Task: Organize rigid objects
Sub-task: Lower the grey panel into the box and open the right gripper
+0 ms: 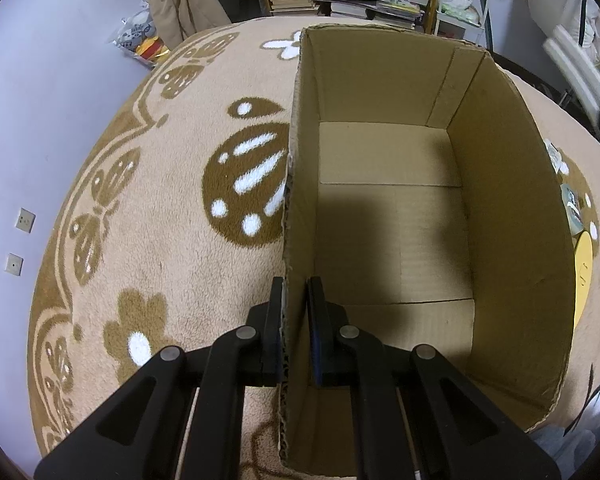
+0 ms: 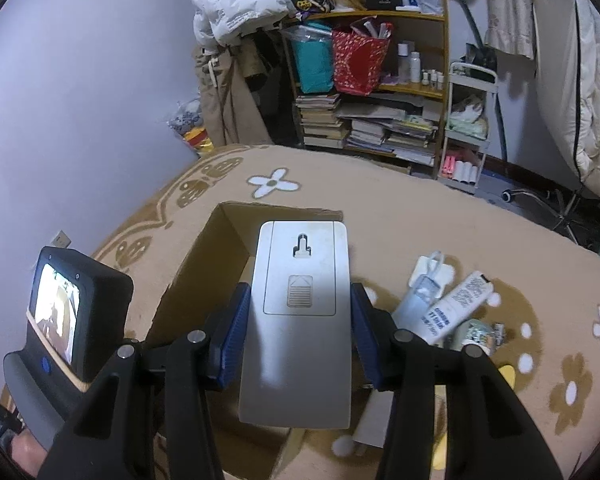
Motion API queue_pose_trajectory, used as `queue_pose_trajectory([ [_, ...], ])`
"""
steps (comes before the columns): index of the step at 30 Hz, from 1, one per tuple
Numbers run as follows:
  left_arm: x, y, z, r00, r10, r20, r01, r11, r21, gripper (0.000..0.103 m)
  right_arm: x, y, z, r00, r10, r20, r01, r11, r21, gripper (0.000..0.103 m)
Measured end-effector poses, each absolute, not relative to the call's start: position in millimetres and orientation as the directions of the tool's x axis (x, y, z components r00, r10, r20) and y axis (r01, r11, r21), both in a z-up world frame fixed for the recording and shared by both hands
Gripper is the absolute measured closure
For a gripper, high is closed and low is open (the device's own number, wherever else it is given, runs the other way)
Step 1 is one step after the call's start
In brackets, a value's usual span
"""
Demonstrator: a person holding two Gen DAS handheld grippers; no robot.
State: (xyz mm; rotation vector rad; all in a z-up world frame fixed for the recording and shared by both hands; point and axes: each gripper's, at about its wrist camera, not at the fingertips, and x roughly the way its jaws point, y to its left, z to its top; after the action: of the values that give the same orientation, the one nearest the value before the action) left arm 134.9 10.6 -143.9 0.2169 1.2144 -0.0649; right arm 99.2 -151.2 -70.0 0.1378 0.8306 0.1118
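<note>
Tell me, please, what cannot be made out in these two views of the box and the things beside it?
- Right wrist view: the grey device's front faces away; only its back shows.
- Right wrist view: the box interior is hidden behind the device and the right tongs.
- Left wrist view: the items beyond the box are hidden by its wall.
- Right wrist view: the tube's print is too small.

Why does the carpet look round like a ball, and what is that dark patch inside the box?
Left wrist view: the fisheye lens bends the carpet into a dome; the dark patch on the cardboard box floor is a shadow. Right wrist view: same bending, and a soft shadow falls across the grey device.
</note>
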Motion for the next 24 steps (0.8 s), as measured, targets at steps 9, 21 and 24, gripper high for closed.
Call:
queue_pose_trajectory([
  [9, 136, 11, -143, 0.35, 0.064, -0.935, 0.165, 0.978, 0.129, 0.093, 109, -143, -87, 0.635, 0.194, -0.748, -0.069, 0.978, 0.195, 0.051],
  [21, 136, 9, -146, 0.348, 0.071, -0.935, 0.171, 0.976, 0.138, 0.093, 112, -132, -100, 0.613, 0.177, -0.77, -0.077, 0.983, 0.165, 0.051],
  [24, 135, 8, -146, 0.352, 0.073, -0.933, 0.175, 0.974, 0.142, 0.093, 107, -129, -96, 0.632, 0.163, -0.758, -0.09, 0.987, 0.136, 0.051],
])
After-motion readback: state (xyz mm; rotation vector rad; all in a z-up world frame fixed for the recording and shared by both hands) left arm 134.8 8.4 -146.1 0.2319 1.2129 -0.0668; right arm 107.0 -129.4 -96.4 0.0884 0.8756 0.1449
